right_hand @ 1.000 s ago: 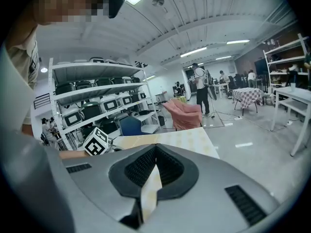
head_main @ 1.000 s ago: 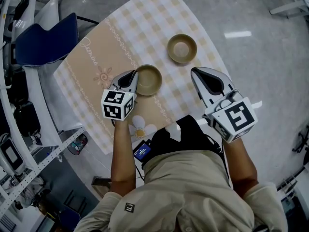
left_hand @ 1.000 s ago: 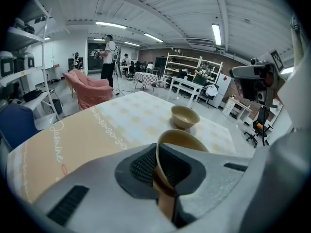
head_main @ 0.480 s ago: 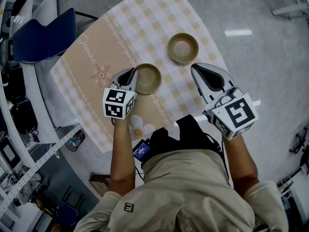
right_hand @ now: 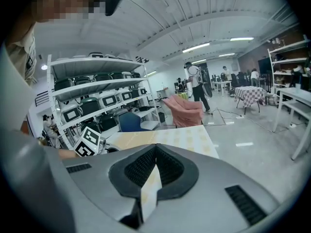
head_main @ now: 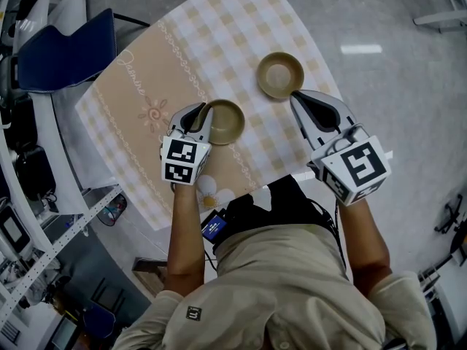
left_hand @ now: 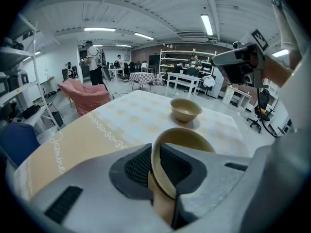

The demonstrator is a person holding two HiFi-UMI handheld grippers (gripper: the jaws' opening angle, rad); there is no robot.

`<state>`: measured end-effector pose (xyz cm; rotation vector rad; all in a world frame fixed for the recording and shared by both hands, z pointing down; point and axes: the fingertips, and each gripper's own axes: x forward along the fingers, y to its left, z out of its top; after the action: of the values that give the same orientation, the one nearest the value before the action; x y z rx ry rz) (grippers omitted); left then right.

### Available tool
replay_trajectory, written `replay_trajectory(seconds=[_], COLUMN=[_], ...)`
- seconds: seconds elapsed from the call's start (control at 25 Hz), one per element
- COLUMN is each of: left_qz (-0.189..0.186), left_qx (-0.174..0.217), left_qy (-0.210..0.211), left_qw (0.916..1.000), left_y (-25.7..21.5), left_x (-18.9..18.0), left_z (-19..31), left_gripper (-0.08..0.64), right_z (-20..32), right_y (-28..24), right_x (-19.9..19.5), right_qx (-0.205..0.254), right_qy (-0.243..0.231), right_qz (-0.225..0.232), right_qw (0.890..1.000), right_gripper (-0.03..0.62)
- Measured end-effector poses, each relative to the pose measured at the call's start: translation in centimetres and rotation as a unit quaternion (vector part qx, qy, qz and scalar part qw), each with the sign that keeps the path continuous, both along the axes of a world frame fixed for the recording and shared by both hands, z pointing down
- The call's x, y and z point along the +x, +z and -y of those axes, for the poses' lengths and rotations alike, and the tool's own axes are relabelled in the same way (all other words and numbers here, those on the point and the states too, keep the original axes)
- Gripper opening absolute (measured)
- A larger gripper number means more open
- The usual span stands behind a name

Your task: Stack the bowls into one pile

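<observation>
Two to stack: left gripper (head_main: 198, 122) clamped on the rim of the near bowl (head_main: 225, 122), far bowl (head_main: 280, 75) apart, further right on the table (head_main: 182, 57) — right gripper (head_main: 303, 102) pinched shut, empty. Risk: a one-sided rim grip may let the bowl tip or slip.

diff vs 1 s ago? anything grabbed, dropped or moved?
The right gripper moved forward; its tip is now close beside the far bowl, jaws together with nothing between them. Nothing was newly taken or let go. Unchanged: the left gripper stays clamped on the rim of the near bowl, and both bowls keep their places on the table.
</observation>
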<state>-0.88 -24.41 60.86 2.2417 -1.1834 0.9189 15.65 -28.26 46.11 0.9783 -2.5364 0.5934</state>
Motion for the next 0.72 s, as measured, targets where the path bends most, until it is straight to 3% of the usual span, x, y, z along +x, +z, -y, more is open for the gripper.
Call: replay_trajectory(seconds=[0.44,0.72], left_qz=[0.006,0.012], left_qx=[0.036,0.108], left_qy=[0.003,0.004], left_qw=[0.9993,0.9941], left_y=[-2.7,-7.2], left_x=[-0.2,-1.3], left_z=[1.1,2.5], left_gripper=[0.048,0.048], right_z=[1.9,4.3], right_y=[1.1,3.1], right_x=[0.2,2.1], right_qx=[-0.001,0.005], right_qy=[0.000,0.019], right_qz=[-0.020,-0.069], right_qw=[1.000,0.997], right_gripper=[0.005,0.005])
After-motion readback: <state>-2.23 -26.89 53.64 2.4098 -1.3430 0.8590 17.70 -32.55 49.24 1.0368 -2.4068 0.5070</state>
